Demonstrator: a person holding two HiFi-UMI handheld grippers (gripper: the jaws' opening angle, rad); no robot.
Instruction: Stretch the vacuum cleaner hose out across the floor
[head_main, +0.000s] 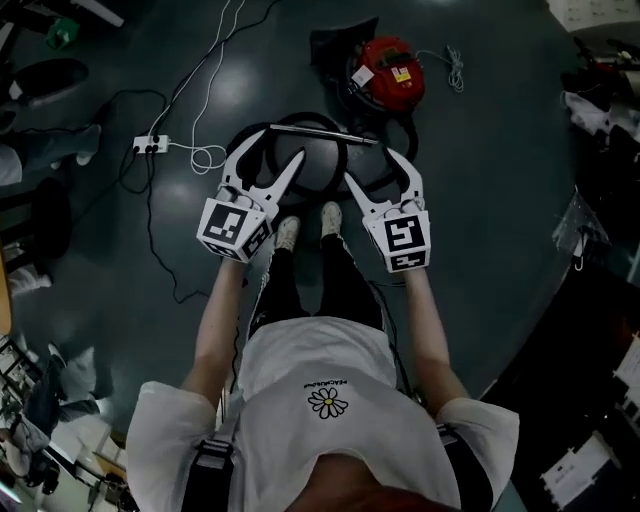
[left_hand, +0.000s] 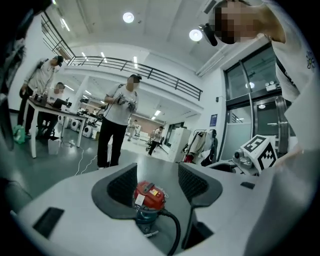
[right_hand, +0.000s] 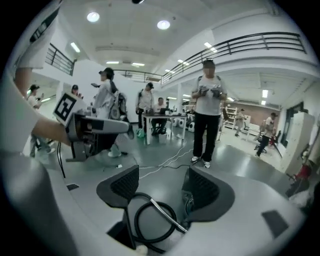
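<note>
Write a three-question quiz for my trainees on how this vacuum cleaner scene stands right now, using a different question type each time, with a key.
1. True or false: the left gripper and the right gripper both have their jaws apart, with nothing held between them.
2. Multiple choice: the hose is A) coiled in loops, B) pulled out in a straight line, C) hanging from a gripper.
3. Short answer: what colour is the top of the vacuum cleaner?

Key: 1 true; 2 A; 3 red.
</note>
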